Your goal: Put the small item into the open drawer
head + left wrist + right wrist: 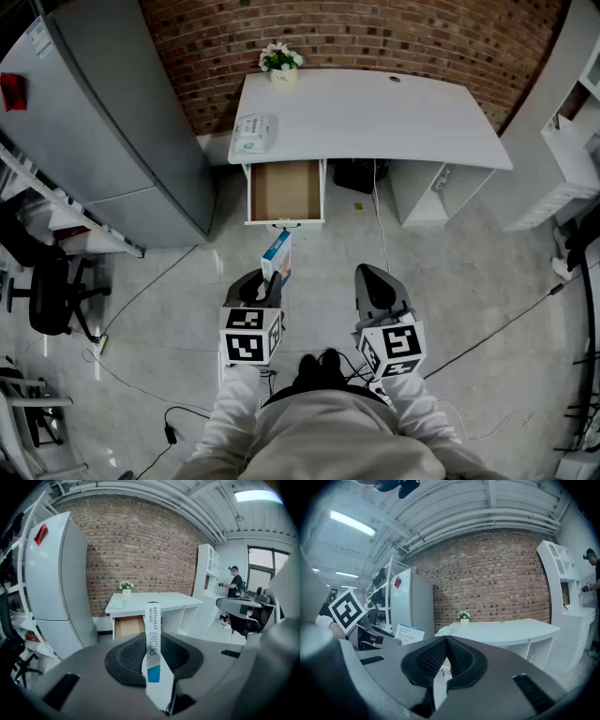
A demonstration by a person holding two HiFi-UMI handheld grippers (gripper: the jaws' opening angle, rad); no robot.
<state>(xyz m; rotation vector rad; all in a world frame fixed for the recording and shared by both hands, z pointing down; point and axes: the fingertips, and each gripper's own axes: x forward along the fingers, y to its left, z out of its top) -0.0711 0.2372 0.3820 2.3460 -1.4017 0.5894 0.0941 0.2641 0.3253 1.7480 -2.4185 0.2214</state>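
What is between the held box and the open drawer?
Only bare floor separates the box from the drawer, seen in the head view.

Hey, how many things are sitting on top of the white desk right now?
2: a small flower pot at the back left corner, and a white packet on the left end. A dark spot farther right may be a hole.

One left gripper (266, 281), one right gripper (376, 281), one small box (277, 257), one desk (375, 117), one open drawer (286, 191), one flower pot (280, 64), one packet (252, 132), one refrigerator (103, 122).
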